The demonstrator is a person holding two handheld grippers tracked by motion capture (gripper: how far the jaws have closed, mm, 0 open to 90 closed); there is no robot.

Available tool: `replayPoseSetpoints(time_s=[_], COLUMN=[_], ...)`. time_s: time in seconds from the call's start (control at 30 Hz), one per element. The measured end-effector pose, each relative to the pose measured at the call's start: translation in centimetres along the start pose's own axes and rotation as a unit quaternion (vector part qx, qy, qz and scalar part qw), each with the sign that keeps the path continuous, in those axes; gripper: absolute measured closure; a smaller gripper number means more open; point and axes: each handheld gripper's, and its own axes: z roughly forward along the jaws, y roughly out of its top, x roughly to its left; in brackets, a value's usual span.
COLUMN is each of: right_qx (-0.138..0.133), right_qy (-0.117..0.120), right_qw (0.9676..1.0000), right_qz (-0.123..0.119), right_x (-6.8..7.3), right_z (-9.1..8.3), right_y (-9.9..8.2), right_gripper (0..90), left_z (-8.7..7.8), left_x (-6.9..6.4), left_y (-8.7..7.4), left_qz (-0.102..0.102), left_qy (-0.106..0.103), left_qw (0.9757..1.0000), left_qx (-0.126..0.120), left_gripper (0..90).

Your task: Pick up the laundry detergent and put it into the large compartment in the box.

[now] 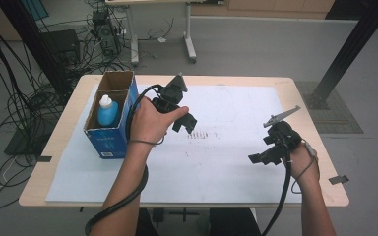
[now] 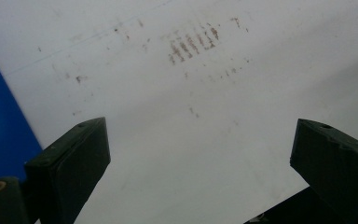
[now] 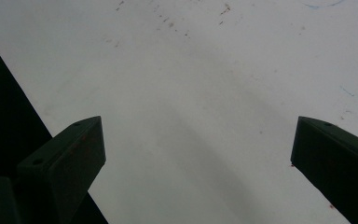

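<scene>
left tongs (image 1: pixel 186 124): spread wide, empty; beside blue carton (image 1: pixel 109 140)
right tongs (image 1: pixel 262 158): spread wide, empty; above white sheet (image 1: pixel 226 162)
carton: holds blue bottle (image 1: pixel 108 111)

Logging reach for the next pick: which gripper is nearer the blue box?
Left. The left gripper hovers just right of the blue box, open, the hand almost against its side. The right gripper, also open, is far across the white sheet near the table's right edge.
</scene>
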Motion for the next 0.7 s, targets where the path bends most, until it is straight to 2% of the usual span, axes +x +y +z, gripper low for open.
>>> replayPoseSetpoints(time_s=[0.53,0.7], right_qx=[0.005,0.005], right_qy=[0.002,0.004], right_qw=[1.0,1.0], right_qz=[-0.001,-0.002], right_x=[0.0,0.1], right_z=[0.5,0.7], right_y=[0.0,0.0], right_gripper=[2.8,2.9], left_z=[4.2,4.9], left_x=[-0.2,-0.3], left_y=[-1.1,-1.3], left_qz=[-0.007,-0.009], left_qy=[-0.025,-0.032], left_qw=[0.9994,0.9992], left_qx=[0.022,0.023], left_gripper=[5.6,5.5])
